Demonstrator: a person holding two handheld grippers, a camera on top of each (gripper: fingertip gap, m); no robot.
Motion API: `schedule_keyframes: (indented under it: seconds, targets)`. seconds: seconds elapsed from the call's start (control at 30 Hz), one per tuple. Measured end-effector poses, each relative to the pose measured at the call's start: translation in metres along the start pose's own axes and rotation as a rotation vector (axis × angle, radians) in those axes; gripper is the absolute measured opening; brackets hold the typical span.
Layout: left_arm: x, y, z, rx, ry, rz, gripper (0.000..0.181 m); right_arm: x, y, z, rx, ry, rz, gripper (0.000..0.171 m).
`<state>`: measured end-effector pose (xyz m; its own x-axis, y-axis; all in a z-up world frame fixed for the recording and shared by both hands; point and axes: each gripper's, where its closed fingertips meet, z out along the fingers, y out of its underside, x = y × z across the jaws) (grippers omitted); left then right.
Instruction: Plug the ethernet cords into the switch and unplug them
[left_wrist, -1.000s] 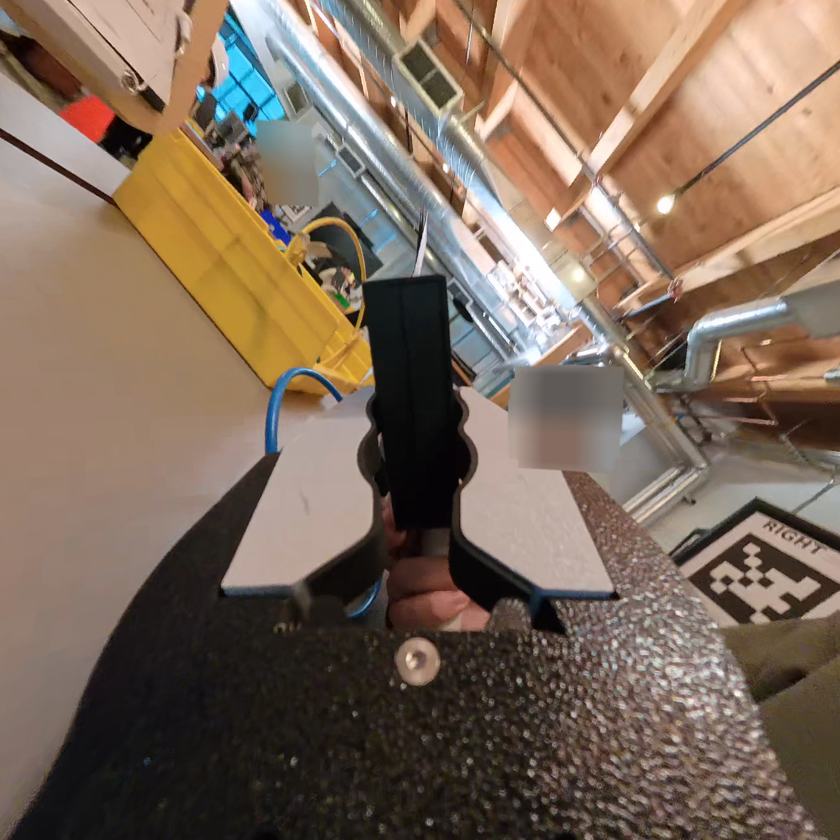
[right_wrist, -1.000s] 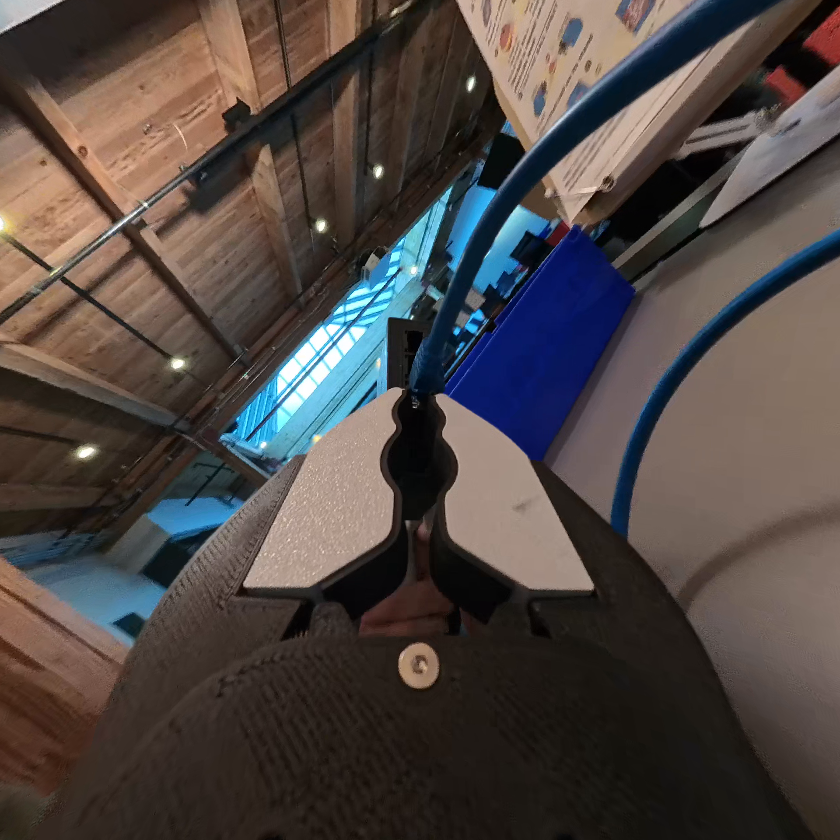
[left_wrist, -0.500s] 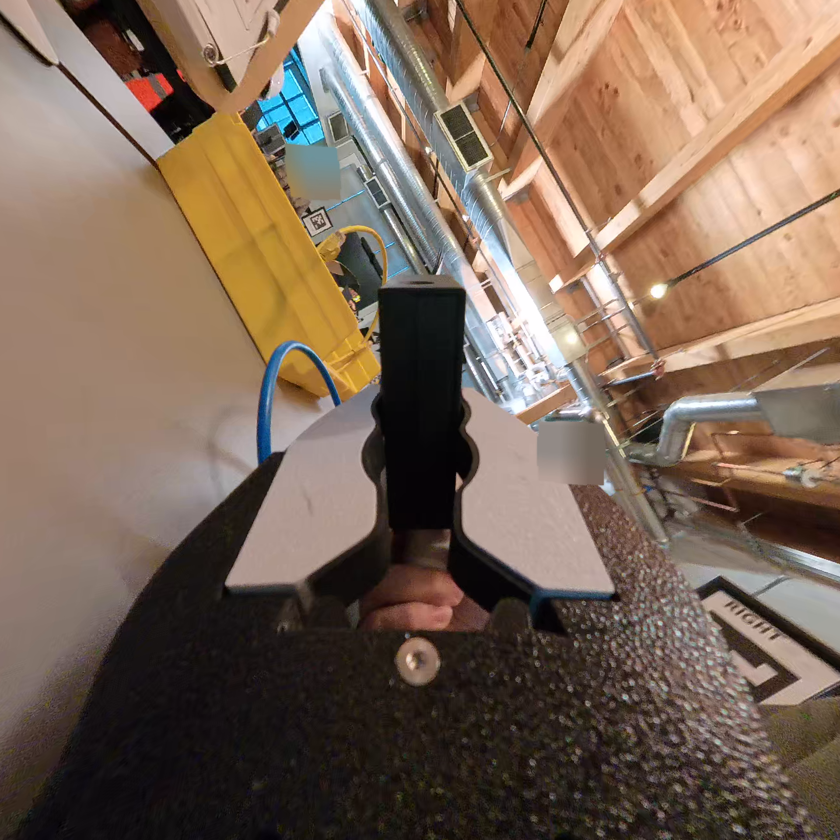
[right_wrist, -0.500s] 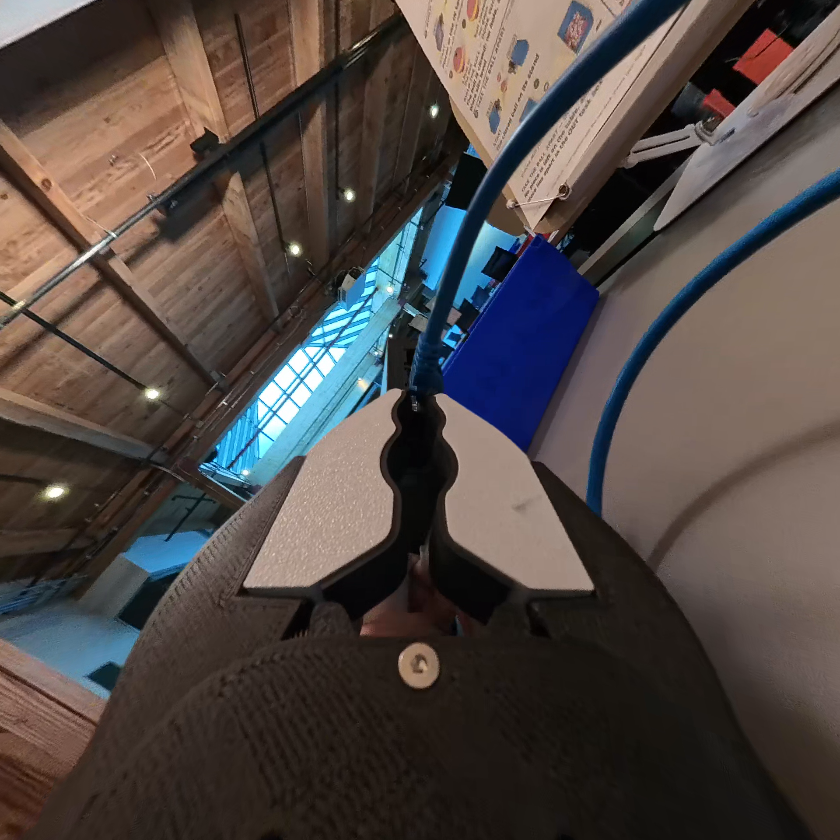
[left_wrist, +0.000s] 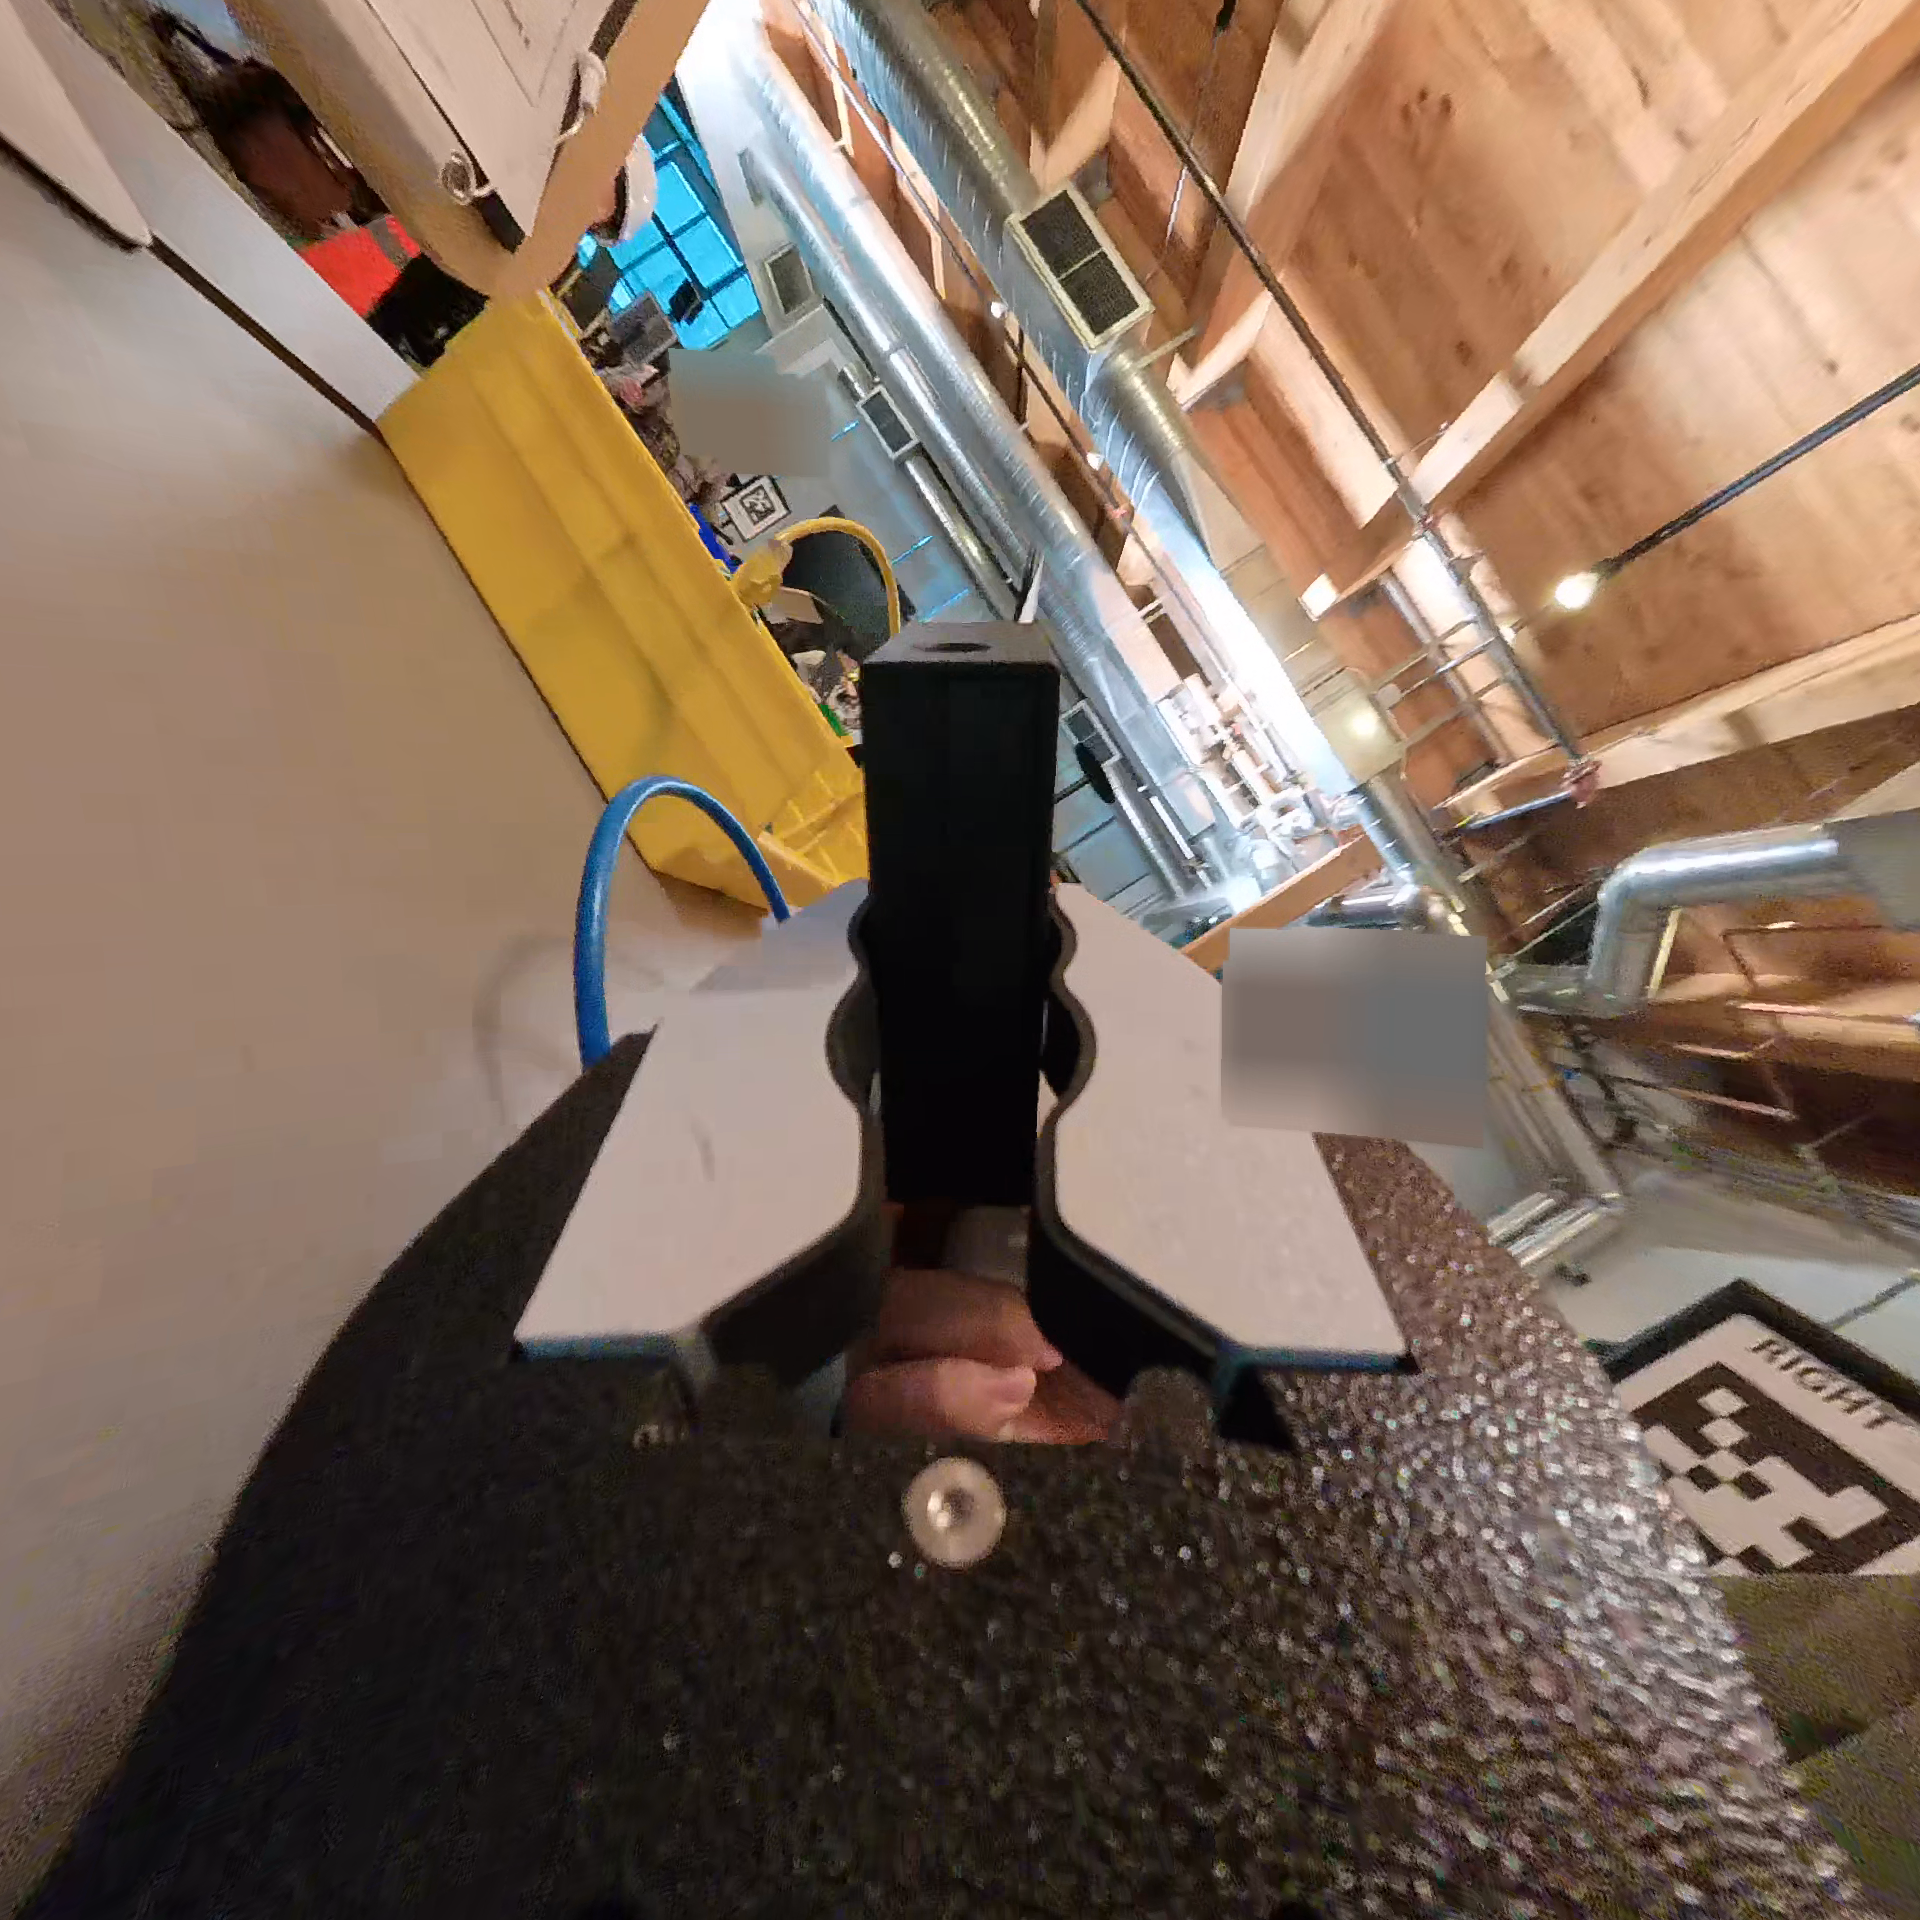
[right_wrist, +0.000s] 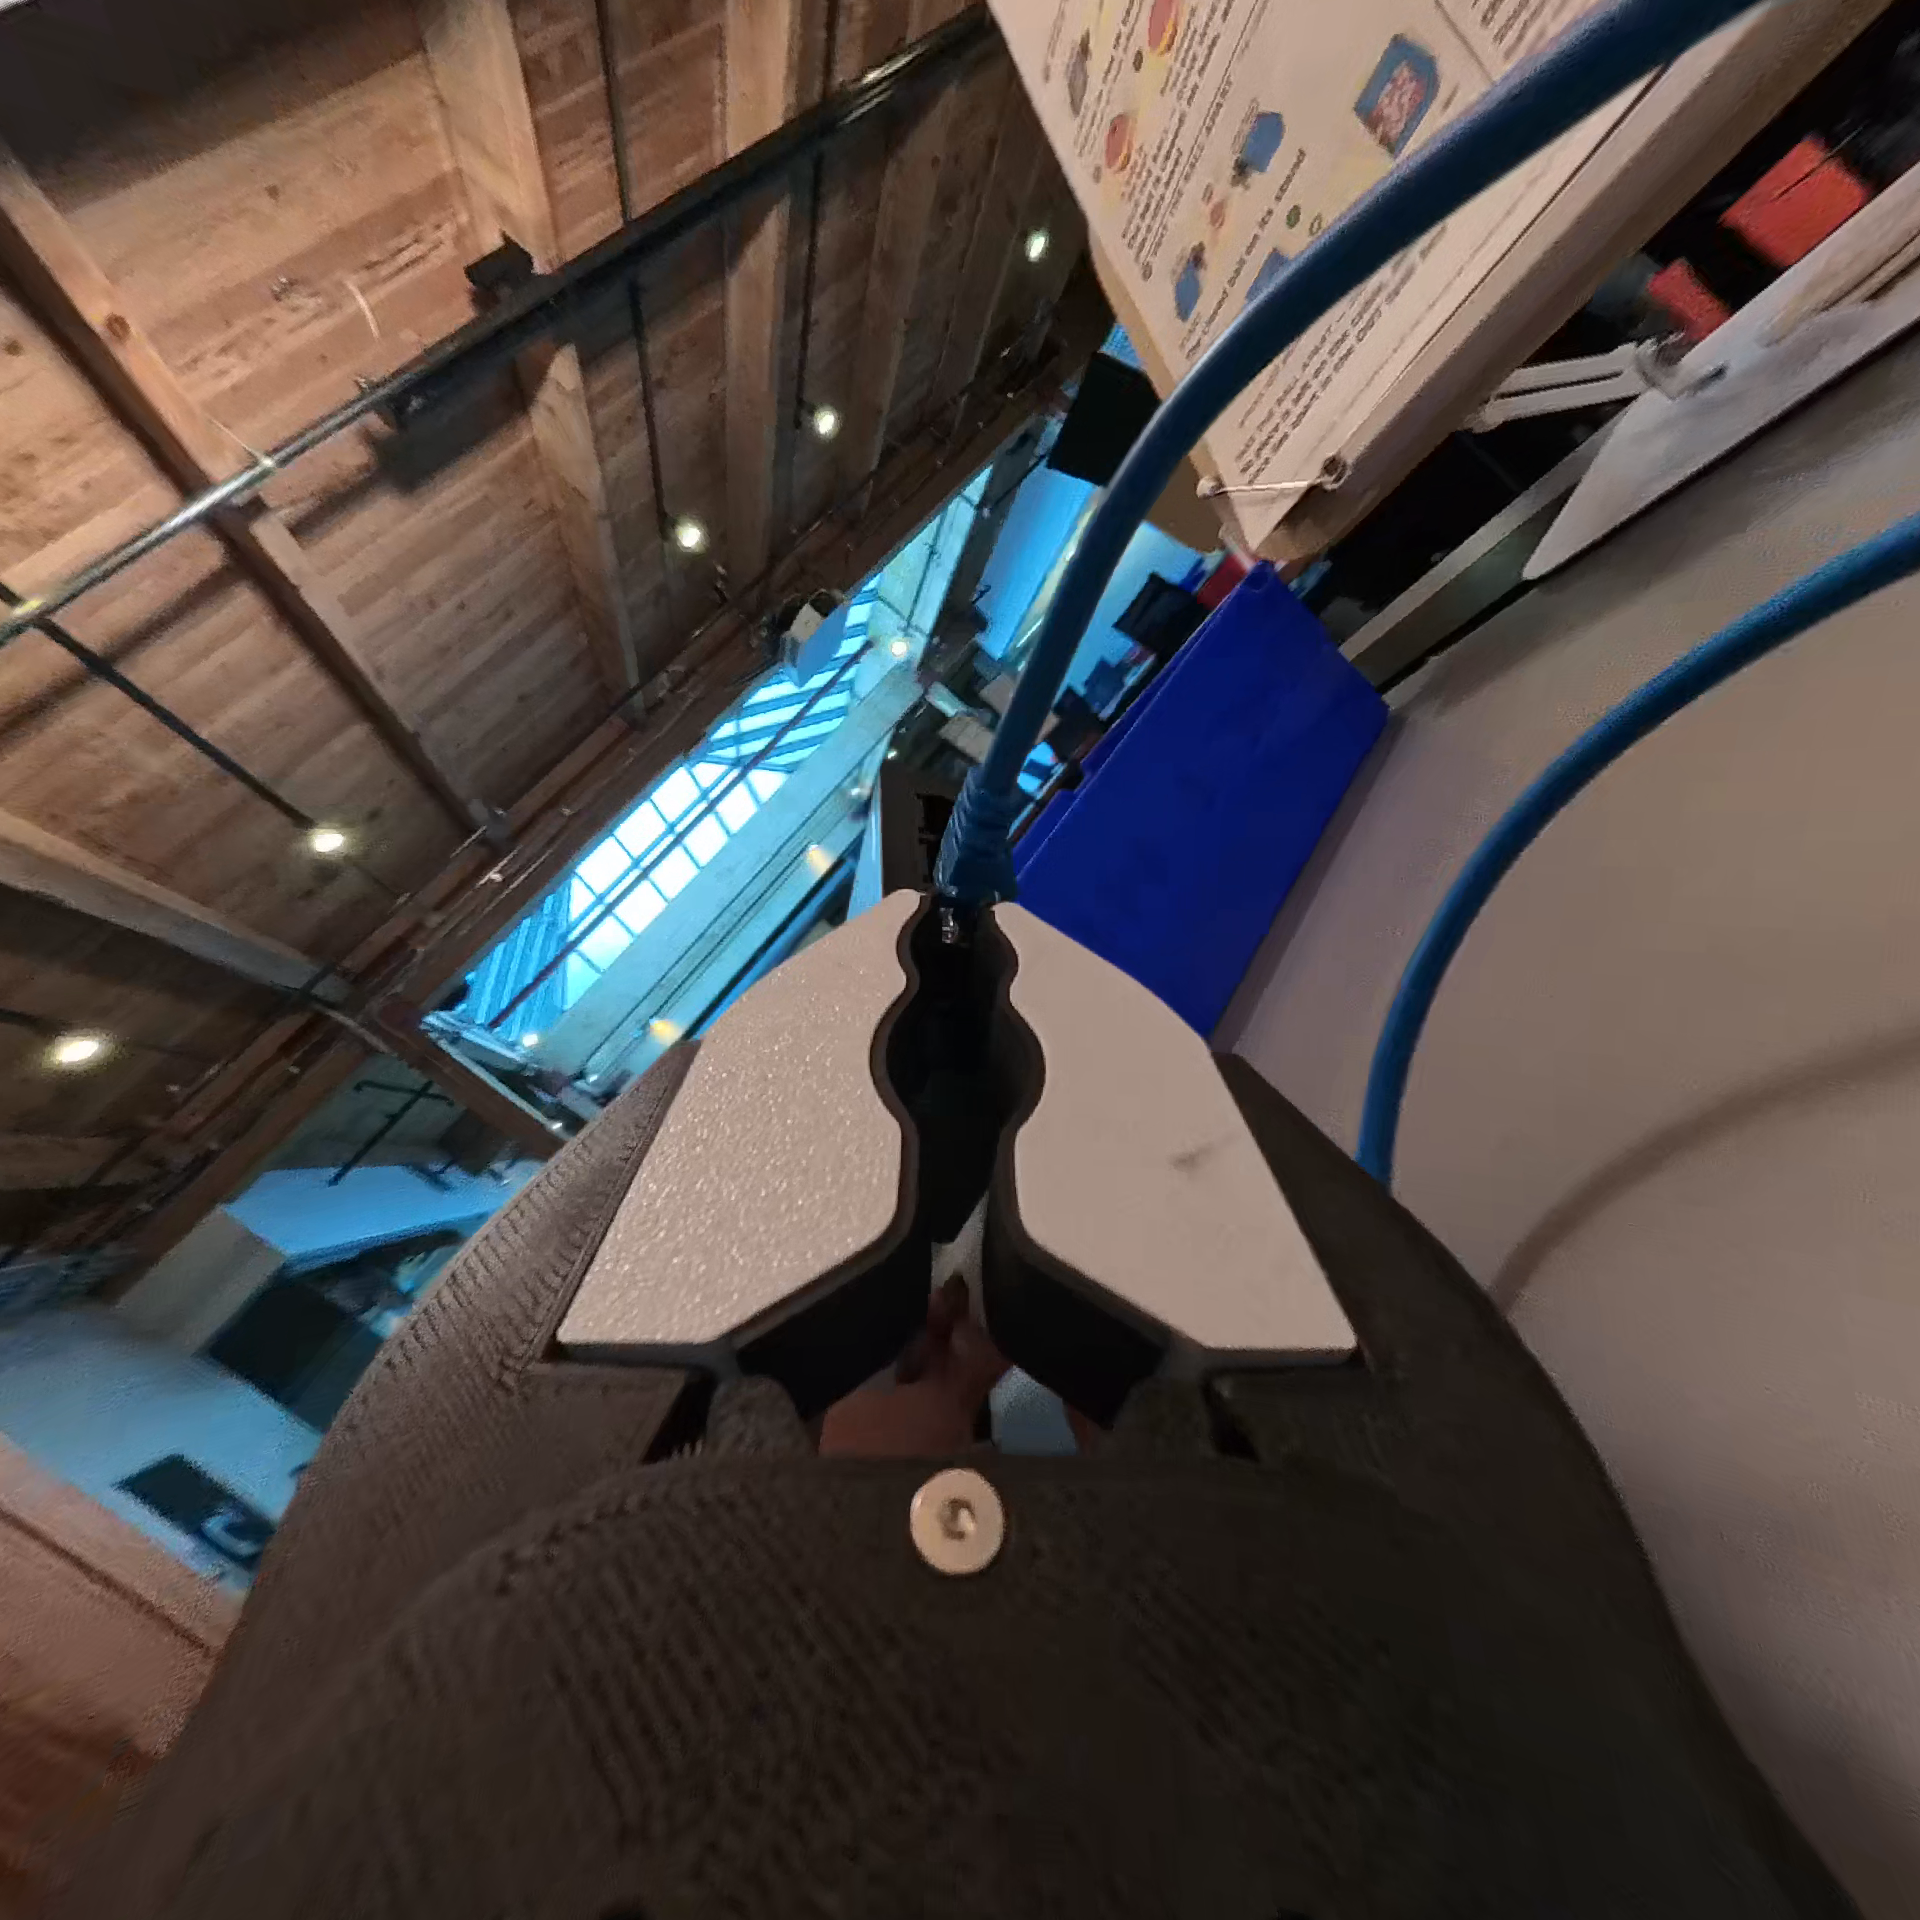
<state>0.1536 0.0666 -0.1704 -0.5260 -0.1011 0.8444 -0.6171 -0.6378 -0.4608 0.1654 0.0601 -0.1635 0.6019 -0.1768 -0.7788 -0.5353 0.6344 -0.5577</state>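
Observation:
In the left wrist view my left gripper (left_wrist: 956, 935) is shut on a black box-shaped switch (left_wrist: 956, 894), held up end-on and tilted toward the ceiling; its ports are hidden. A blue ethernet cord (left_wrist: 623, 894) loops over the pale table (left_wrist: 208, 831) behind it. In the right wrist view my right gripper (right_wrist: 961, 925) is shut on the plug end of a blue ethernet cord (right_wrist: 1101, 540), which arcs up and right out of the frame. A second run of blue cord (right_wrist: 1538, 831) curves over the table (right_wrist: 1662, 1247) at the right.
A yellow bin (left_wrist: 582, 582) stands at the table's far edge in the left wrist view. A blue bin (right_wrist: 1195, 831) and a hanging printed sheet on a board (right_wrist: 1299, 208) stand beyond the table in the right wrist view. The right gripper's marker tag (left_wrist: 1787, 1455) shows at lower right. Both grippers' tips are close together, under 4 cm apart.
Both views have swung slightly while the grips held. In the left wrist view the switch sits about the same, and the marker tag has come back further into the frame.

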Motion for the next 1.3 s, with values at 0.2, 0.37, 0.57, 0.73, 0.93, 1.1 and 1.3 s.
schedule_keyframes:
  seconds: [0.2, 0.37, 0.57, 0.73, 0.93, 1.1, 1.3]
  targets:
    - [0.008, 0.000, 0.001, 0.009, 0.083, -0.105, 0.027, -0.008, -0.005, 0.000, 0.082, -0.048, -0.003, 0.007]
    - [0.007, -0.002, -0.001, 0.002, 0.085, -0.116, 0.028, -0.009, -0.004, 0.002, 0.069, -0.040, -0.008, 0.008]
    - [0.004, 0.000, -0.001, -0.019, 0.060, -0.110, 0.028, -0.005, -0.003, 0.000, 0.064, -0.028, 0.013, 0.008]
    - [-0.002, -0.002, -0.003, -0.032, 0.022, -0.117, 0.027, -0.004, 0.000, 0.001, 0.048, 0.007, -0.005, 0.022]
    - [0.001, 0.001, -0.003, -0.049, 0.037, -0.130, 0.027, 0.001, -0.002, -0.001, 0.088, 0.000, 0.057, 0.012]
    - [0.001, 0.004, -0.003, -0.076, 0.036, -0.140, 0.027, 0.002, -0.001, -0.001, 0.079, 0.006, 0.067, 0.012]
    - [-0.001, 0.007, -0.003, -0.089, 0.038, -0.152, 0.027, 0.004, -0.001, -0.001, 0.078, 0.013, 0.065, 0.018]
